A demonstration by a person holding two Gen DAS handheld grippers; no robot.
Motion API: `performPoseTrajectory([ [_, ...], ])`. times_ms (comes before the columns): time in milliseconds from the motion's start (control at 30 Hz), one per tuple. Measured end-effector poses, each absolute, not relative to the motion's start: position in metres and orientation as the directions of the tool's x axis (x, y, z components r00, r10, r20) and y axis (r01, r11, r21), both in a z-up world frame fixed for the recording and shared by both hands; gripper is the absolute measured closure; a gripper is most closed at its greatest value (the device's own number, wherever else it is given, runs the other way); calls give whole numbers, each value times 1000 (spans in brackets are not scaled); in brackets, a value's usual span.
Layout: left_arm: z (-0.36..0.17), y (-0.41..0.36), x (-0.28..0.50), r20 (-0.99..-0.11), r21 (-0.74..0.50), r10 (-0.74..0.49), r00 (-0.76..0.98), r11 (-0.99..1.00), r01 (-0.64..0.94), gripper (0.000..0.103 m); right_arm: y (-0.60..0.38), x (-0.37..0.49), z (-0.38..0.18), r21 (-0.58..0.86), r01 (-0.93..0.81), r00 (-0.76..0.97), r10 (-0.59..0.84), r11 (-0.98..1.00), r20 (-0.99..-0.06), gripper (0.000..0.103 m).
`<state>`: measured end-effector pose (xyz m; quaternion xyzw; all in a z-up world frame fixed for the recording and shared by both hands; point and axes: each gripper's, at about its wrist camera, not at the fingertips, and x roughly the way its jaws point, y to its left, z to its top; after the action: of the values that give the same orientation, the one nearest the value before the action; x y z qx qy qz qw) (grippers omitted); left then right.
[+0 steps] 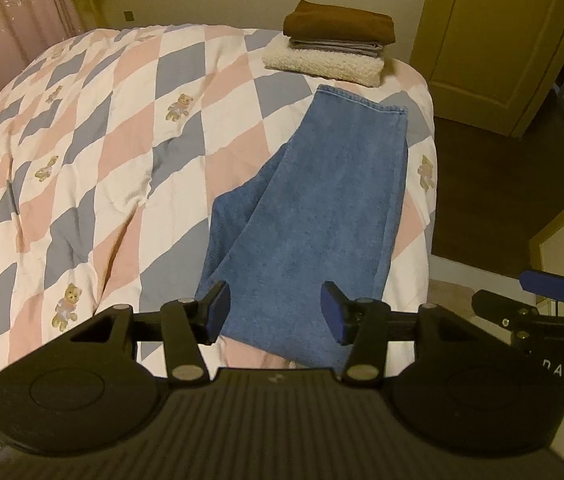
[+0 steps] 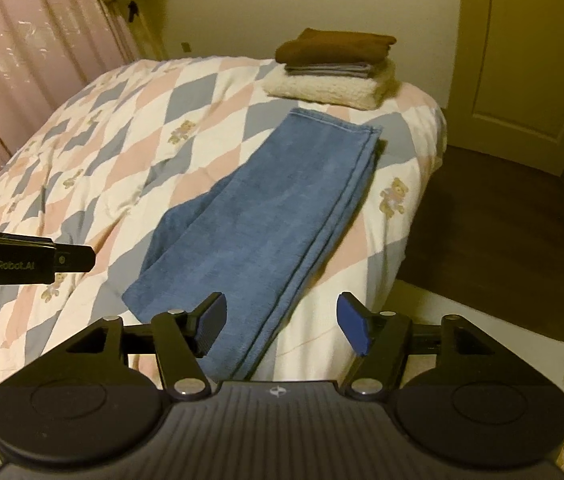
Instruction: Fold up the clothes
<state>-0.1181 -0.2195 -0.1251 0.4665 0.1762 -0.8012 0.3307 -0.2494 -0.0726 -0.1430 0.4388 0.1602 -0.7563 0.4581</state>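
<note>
Blue jeans lie folded on bed, near clothes pile. Left gripper wide, empty. Right gripper wide, empty.

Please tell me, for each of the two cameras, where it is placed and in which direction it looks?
Left wrist: sits on the left gripper, looks forward along the jeans on the bed; the right gripper shows at the edge.
Right wrist: sits on the right gripper, faces the same way; part of the left gripper's body shows.
Shared: jeans, bed, stack of folded clothes, door.
</note>
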Motion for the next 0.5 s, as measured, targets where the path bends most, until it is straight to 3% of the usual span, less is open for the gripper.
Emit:
performPoseTrajectory([
  [500,-138,-214,-120,-881,37,-346,-322,-729,683,53,-64,-249,-149,156,829,-191,-535,-537,-823,35],
])
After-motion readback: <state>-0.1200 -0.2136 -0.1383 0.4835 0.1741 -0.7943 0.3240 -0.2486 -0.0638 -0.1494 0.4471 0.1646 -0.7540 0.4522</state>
